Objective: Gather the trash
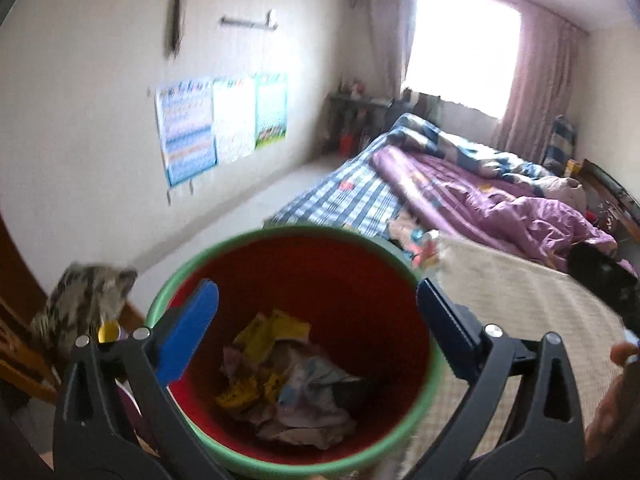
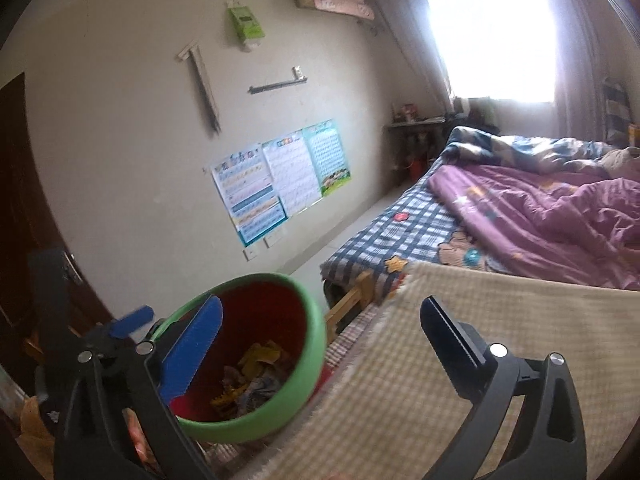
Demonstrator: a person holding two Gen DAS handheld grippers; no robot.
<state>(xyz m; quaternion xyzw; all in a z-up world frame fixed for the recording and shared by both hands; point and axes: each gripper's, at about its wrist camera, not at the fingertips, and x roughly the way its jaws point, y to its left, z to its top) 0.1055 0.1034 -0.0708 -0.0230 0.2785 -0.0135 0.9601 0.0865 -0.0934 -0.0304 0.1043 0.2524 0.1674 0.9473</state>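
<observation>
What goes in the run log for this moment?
left hand-held gripper open over bin | right hand-held gripper open, empty | crumpled trash inside

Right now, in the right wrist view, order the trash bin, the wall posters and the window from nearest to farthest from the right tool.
1. Trash bin: just left of the right tool, low.
2. Wall posters: on the left wall, midway.
3. Window: far end, upper right.

Left wrist cam: close, looking down into bin (image 1: 294, 354), lower centre. Right wrist cam: further right, bin (image 2: 256, 356) lower left. Both share bed (image 1: 500, 200), posters (image 2: 280, 176).
</observation>
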